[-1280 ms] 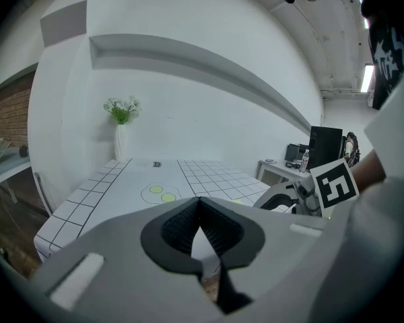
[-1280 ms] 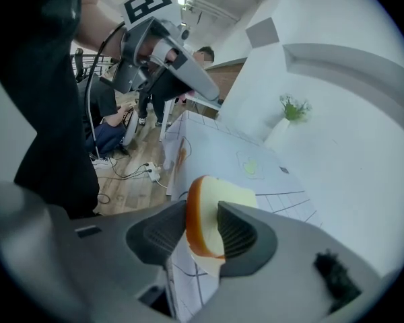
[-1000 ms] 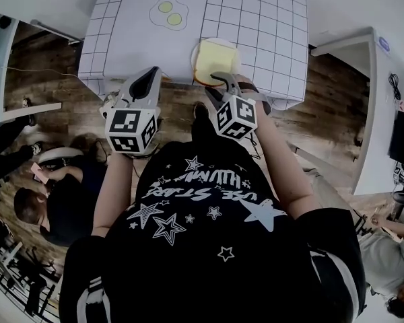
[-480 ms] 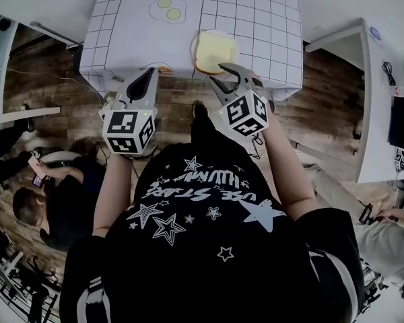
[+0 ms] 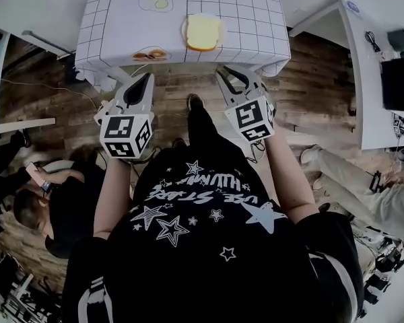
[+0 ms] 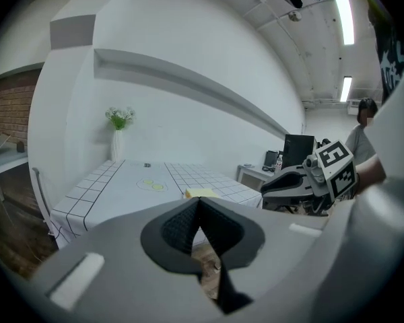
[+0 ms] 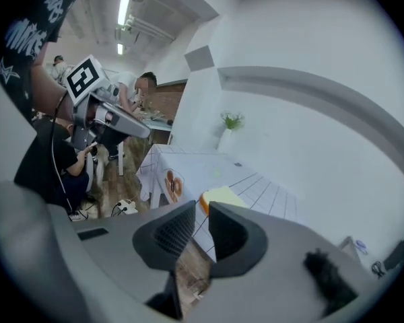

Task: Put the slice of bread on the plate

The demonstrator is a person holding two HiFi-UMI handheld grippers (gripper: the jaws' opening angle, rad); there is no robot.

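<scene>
Drawn back from the table [image 5: 121,19] are both grippers, and the bread slice [image 5: 202,32] is left flat on the plate [image 5: 184,27]. The right gripper [image 5: 230,76] has just been closing on nothing, a narrow gap remaining. The left gripper [image 5: 140,85] is pressed together, empty. The bread is judged light, soft and crushable, best pinched gently at the crust.

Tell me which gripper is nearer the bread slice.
Right. In head view the right gripper, empty jaws just closing, sits below-right of the bread slice; the left gripper is farther, below-left.
</scene>
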